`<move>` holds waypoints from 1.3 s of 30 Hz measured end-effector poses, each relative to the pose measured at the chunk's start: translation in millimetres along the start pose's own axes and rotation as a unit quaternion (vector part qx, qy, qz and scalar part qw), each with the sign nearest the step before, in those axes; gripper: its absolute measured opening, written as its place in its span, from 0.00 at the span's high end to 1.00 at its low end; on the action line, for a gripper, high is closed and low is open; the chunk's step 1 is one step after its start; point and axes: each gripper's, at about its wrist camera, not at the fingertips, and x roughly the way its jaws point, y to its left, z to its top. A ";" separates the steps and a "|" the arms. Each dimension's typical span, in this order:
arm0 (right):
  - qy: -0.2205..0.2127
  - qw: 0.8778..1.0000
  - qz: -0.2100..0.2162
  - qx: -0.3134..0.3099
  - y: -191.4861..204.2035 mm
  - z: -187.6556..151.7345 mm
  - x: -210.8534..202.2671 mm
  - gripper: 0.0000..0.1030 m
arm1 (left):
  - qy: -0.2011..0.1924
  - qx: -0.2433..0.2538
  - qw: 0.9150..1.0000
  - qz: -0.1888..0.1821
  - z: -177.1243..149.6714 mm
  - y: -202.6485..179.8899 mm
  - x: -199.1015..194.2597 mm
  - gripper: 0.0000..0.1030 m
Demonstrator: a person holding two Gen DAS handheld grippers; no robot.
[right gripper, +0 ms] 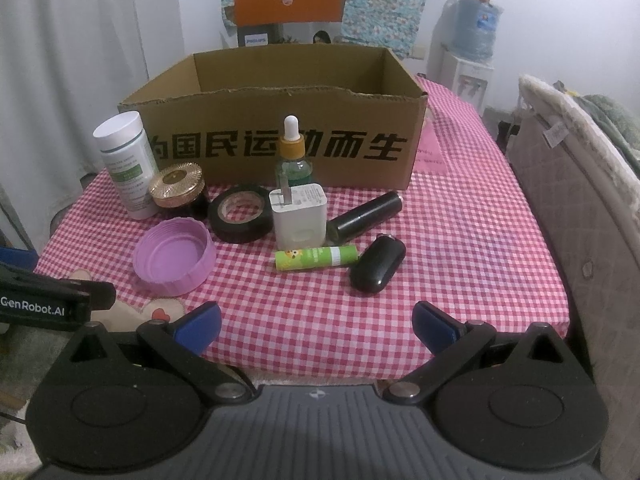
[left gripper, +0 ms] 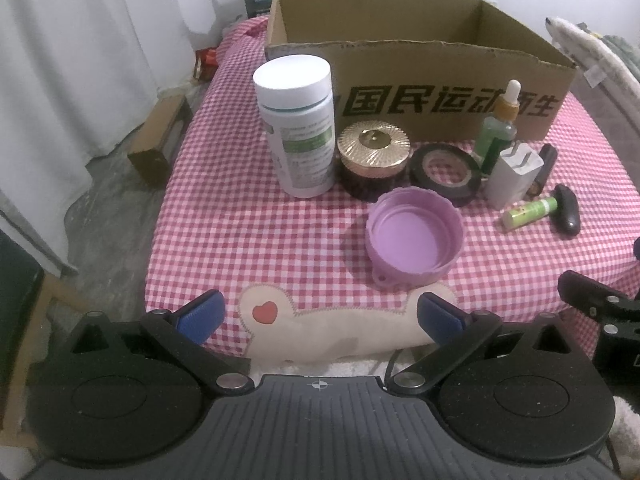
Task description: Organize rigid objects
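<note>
A brown cardboard box (right gripper: 280, 120), printed "国民运动而生" in black, fills the upper middle of the red-checked counter (right gripper: 460, 240). Before it stand a white bottle (right gripper: 126, 164), a ribbed purple lid (right gripper: 174, 256), black tape (right gripper: 240, 216), a white charger (right gripper: 299, 216) and a green tube (right gripper: 316, 258). The left gripper (left gripper: 319, 316) and right gripper (right gripper: 316, 322) sit level at bottom centre, blue fingers (right gripper: 198, 326) apart, empty; "GenRobot.AI" shows lower left.
</note>
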 end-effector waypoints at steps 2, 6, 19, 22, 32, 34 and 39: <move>-0.001 1.000 0.002 0.000 0.3 0.8 0.8 0.00 | -0.001 0.001 1.000 0.001 1.0 -0.8 0.6 0.00; -0.001 1.000 0.005 0.002 -0.4 2.1 3.5 0.00 | 0.001 0.002 1.000 -0.001 2.9 -1.3 3.2 0.00; -0.016 0.998 0.037 0.046 -19.3 5.3 9.2 0.00 | -0.078 0.061 0.995 -0.028 20.1 -12.2 -4.4 0.00; -0.033 0.997 0.037 0.056 -29.6 9.2 5.0 0.00 | -0.101 0.086 0.989 -0.057 29.1 -18.7 -9.4 0.01; -0.029 0.989 0.044 0.138 -95.9 29.3 13.1 0.23 | -0.146 0.218 0.950 -0.167 52.5 -68.2 -24.0 0.12; -0.013 0.987 0.058 0.146 -103.9 33.0 22.7 0.28 | -0.135 0.243 0.942 -0.189 54.7 -82.1 -21.1 0.24; 0.034 0.981 0.092 0.168 -112.8 33.8 50.5 0.41 | -0.093 0.299 0.924 -0.220 53.2 -114.4 -5.7 0.43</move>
